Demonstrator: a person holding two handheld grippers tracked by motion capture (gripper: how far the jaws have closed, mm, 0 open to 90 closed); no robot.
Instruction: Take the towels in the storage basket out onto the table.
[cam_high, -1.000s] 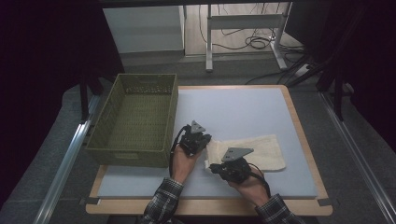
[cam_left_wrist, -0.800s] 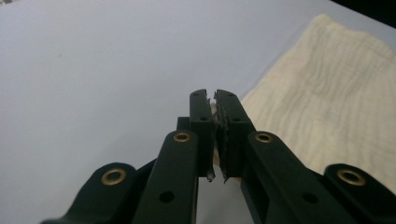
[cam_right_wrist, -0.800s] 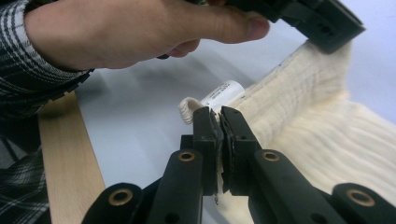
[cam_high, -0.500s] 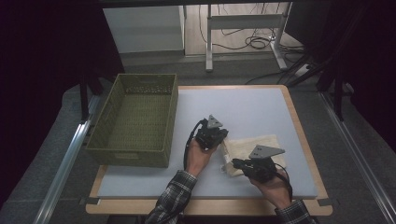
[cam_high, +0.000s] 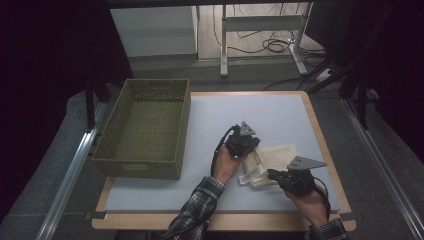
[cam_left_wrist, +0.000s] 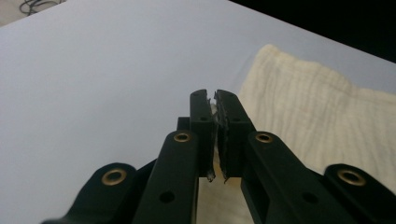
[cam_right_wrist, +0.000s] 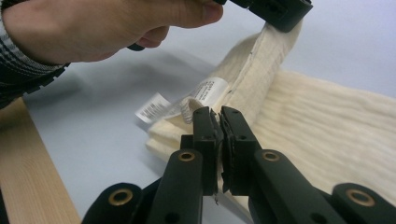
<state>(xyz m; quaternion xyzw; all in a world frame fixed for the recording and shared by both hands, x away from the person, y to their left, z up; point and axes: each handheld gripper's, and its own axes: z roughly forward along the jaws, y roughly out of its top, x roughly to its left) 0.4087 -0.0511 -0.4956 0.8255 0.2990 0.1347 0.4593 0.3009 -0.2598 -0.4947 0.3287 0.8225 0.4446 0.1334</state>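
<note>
The cream cloth (cam_high: 272, 159) on the bench (cam_high: 280, 112) was gripped by both left tongs (cam_high: 251, 145) and right tongs (cam_high: 272, 174).

From the high view we look forward and down on the table (cam_high: 165, 197) from above its near edge, at a distance. In the left gripper view we look along closed jaws, close to the table surface. In the right gripper view we look likewise. All three views share the cream cloth (cam_high: 272, 155) (cam_left_wrist: 317, 112) (cam_right_wrist: 327, 121).
</note>
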